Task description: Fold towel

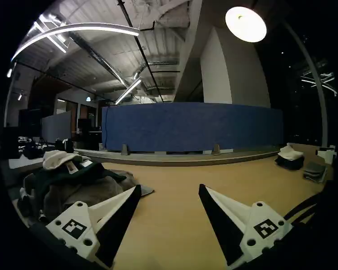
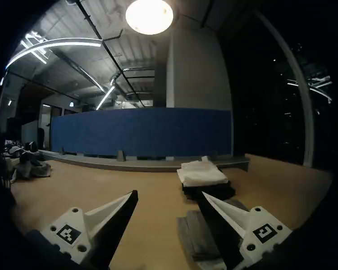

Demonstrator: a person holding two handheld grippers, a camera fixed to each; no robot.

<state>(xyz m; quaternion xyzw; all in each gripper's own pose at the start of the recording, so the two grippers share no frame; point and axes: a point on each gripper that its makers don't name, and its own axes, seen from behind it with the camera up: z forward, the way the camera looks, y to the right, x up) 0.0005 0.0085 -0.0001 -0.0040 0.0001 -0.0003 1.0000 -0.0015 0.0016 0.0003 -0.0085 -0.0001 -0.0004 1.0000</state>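
Wooden surface point(image 1: 178, 211) open before your left gripper point(image 1: 169, 188), fingers wide, towel pile point(image 1: 74, 184) lower left, right gripper point(image 2: 169, 193) fingers wide, grey folded towel point(image 2: 191, 238) lower centre, long axis pointing away.

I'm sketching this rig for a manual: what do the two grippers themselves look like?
Both the left gripper and right gripper have two pointed white fingers with black inner faces. Each finger carries a square black-and-white marker and small round holes.
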